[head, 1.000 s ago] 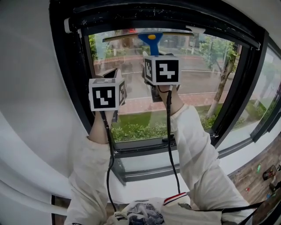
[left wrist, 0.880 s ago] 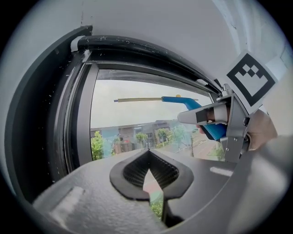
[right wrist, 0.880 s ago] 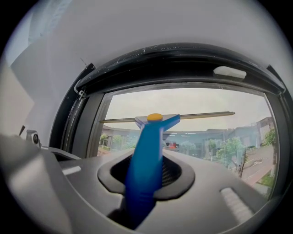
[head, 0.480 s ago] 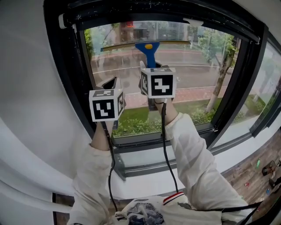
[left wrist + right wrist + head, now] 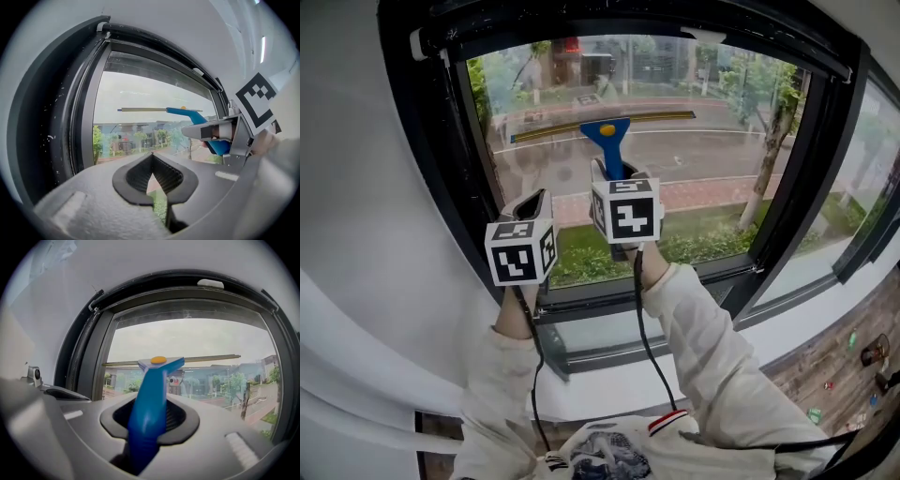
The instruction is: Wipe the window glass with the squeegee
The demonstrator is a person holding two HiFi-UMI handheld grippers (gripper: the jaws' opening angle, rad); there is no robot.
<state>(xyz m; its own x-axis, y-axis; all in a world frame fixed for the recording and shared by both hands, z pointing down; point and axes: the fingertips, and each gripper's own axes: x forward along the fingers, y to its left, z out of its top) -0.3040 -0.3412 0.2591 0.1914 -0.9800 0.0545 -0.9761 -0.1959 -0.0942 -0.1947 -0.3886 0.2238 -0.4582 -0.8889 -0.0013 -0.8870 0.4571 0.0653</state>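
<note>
Dragged lower down clear window glass: blue-handled rubber-bladed squeegee, clamped in right tool (stroke progressing, lower pane remaining); left tool closed, empty.

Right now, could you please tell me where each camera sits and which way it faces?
Head view: on the person's head, facing forward and down at the window glass; both sleeves, the left gripper and the right gripper show.
Left gripper view: on the left gripper, looking along its shut, empty jaws at the glass; the right gripper shows at right.
Right gripper view: on the right gripper, looking along jaws clamped on the squeegee.
Shared: all three show the squeegee and glass.
</note>
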